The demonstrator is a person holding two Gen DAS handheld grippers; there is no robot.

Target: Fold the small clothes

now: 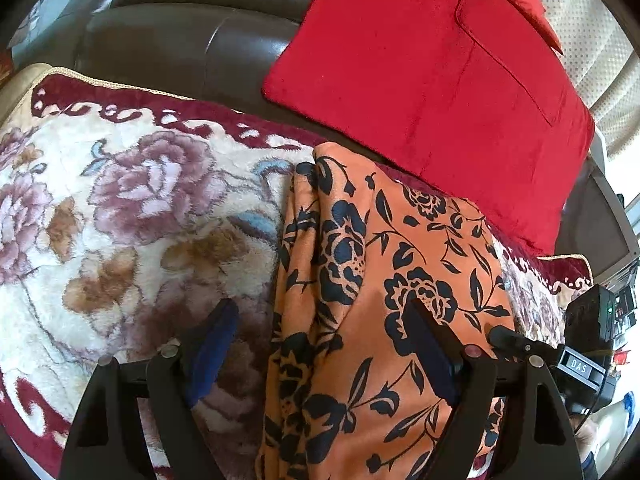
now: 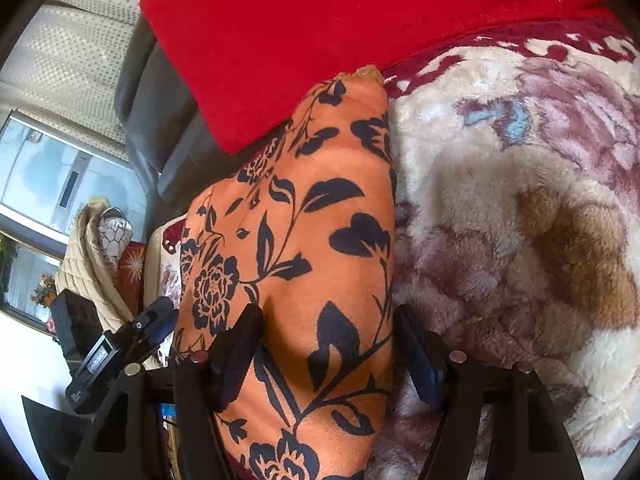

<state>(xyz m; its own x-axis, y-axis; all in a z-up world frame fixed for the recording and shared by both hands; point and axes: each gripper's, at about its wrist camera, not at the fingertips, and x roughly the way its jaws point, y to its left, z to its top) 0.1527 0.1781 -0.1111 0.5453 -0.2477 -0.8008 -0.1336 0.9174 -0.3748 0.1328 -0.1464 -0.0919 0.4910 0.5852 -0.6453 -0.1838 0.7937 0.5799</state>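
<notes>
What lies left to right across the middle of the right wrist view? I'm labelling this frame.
Window → grey sofa arm → orange floral garment → plush floral blanket.

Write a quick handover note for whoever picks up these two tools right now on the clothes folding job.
Left tool: open, holding nothing, poised over the left edge of the orange floral garment.
Right tool: open, empty, fingers straddling the garment's long edge.
The garment lies on the plush floral blanket on the sofa, its far end touching the red cushion.
Done: it looks folded lengthwise into a narrow strip, with layered edges along its left side.
Left: probably fold it across to shorten it, then smooth it. No other clothes are in view.
</notes>
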